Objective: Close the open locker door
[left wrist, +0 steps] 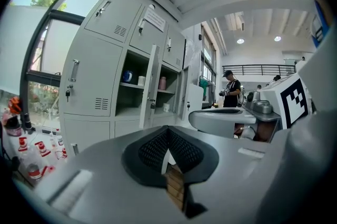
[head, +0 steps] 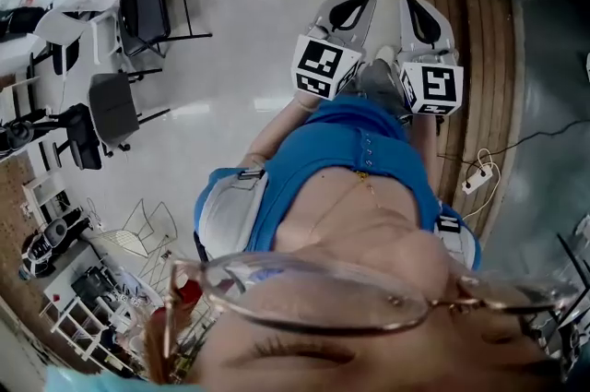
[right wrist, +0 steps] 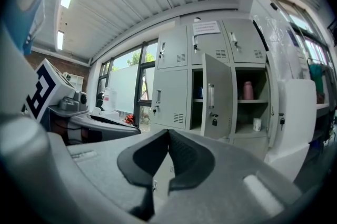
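A bank of grey lockers (right wrist: 174,91) stands ahead of both grippers, some way off. One narrow door (right wrist: 217,96) hangs open with a padlock on its handle, and the same door (left wrist: 150,86) shows edge-on in the left gripper view. Behind it are shelves with a pink bottle (right wrist: 248,90) and a white cup (right wrist: 256,124). My left gripper (left wrist: 168,130) is shut with nothing in it. My right gripper (right wrist: 168,133) is also shut and empty. In the head view both are held side by side in front of the body, left gripper (head: 346,12) and right gripper (head: 424,17).
A second pale door (right wrist: 295,117) stands open to the right of the shelves. Black chairs (head: 138,7) and tables stand to the left. Bottles with red labels (left wrist: 31,149) sit low by the window. A power strip (head: 477,180) lies on the floor. A person (left wrist: 230,89) stands far back.
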